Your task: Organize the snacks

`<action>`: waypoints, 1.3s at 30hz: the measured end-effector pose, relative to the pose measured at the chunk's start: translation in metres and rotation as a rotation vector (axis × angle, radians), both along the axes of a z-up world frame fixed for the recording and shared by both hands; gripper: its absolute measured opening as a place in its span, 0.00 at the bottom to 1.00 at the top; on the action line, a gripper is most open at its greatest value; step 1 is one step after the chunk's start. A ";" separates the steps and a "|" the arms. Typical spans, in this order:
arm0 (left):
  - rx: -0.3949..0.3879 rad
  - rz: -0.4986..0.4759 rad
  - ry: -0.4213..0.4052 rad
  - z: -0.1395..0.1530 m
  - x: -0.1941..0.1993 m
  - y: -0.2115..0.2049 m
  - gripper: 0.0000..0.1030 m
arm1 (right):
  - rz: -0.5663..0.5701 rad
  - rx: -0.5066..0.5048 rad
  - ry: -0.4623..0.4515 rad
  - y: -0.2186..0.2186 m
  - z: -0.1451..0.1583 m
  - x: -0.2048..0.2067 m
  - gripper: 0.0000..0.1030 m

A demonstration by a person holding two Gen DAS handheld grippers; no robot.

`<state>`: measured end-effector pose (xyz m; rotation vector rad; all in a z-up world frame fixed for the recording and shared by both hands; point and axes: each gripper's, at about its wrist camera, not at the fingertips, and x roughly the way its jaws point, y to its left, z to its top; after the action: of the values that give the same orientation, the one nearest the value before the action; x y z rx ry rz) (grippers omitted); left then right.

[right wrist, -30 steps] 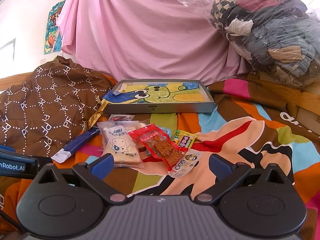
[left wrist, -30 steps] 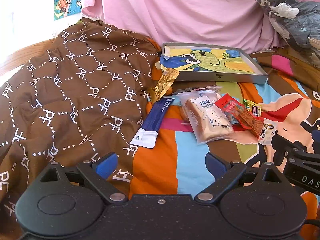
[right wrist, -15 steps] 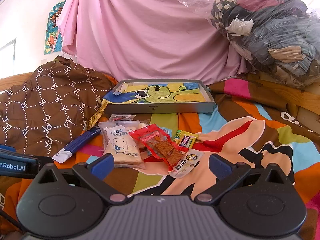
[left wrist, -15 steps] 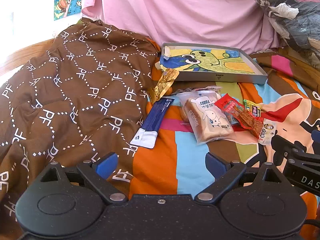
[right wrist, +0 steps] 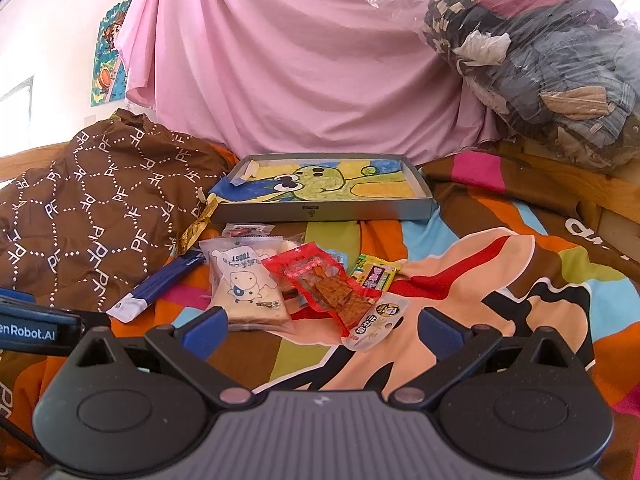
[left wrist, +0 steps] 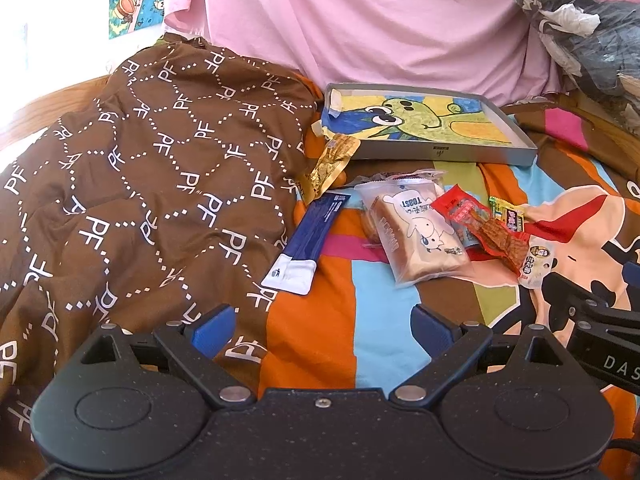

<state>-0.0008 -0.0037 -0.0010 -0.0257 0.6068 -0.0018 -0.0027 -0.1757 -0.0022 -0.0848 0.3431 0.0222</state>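
1. Snacks lie in a loose heap on a colourful bedspread (left wrist: 312, 344), ahead of both grippers and touching neither.
2. Left gripper (left wrist: 322, 326) hovers low over the bedspread with its blue fingers (left wrist: 210, 330) spread wide apart and nothing between them.
3. Right gripper (right wrist: 322, 326) hangs the same way, fingers wide apart and empty; the heap sits just beyond its fingertips.
4. From the left wrist view, a long blue packet (left wrist: 308, 240) lies nearest, ahead and slightly left of centre, its white end toward the gripper and partly resting against a brown quilt (left wrist: 140, 184).
5. A clear toast bag (left wrist: 416, 236) with a cartoon animal lies just right of the blue packet, ahead of the right finger.
6. A red packet (left wrist: 476, 226) of spicy strips overlaps the toast bag's right side, with a small round-labelled sachet (left wrist: 534, 266) touching its near end.
7. A yellow-green packet (left wrist: 508, 216) peeks out behind the red one.
8. A golden wrapper (left wrist: 330, 162) leans between the quilt and a grey tray (left wrist: 440, 154).
9. The tray sits beyond the heap, lined with a green cartoon drawing, and holds no snacks that can be seen.
10. In the right wrist view, the toast bag (right wrist: 246, 284) lies ahead of the left finger, and the sachet (right wrist: 376, 320) lies closest, near centre.
11. A pink sheet (right wrist: 304, 64) hangs behind the tray.
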 end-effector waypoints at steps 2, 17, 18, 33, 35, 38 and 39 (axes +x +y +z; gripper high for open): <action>-0.003 0.003 0.007 -0.002 0.001 0.002 0.92 | 0.005 0.004 0.003 0.000 0.000 0.000 1.00; 0.113 -0.072 0.059 -0.002 0.038 0.014 0.92 | 0.136 0.090 0.108 -0.008 -0.007 0.021 1.00; 0.112 -0.091 0.073 0.001 0.045 0.017 0.92 | 0.153 0.096 0.116 -0.008 -0.006 0.024 1.00; 0.076 -0.193 0.130 -0.004 0.143 0.057 0.91 | 0.307 0.036 0.274 0.027 -0.018 0.131 1.00; 0.078 -0.229 0.131 -0.006 0.150 0.055 0.91 | 0.301 0.038 0.286 0.033 -0.025 0.144 1.00; 0.066 -0.276 0.130 -0.007 0.160 0.048 0.90 | 0.295 0.069 0.289 0.035 -0.031 0.155 0.99; 0.064 -0.288 0.125 -0.007 0.163 0.045 0.90 | 0.293 0.080 0.290 0.035 -0.032 0.158 0.99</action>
<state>0.1624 0.0413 -0.0080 0.1249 0.7310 -0.2614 0.1551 -0.1412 -0.0341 -0.0517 0.6166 0.3408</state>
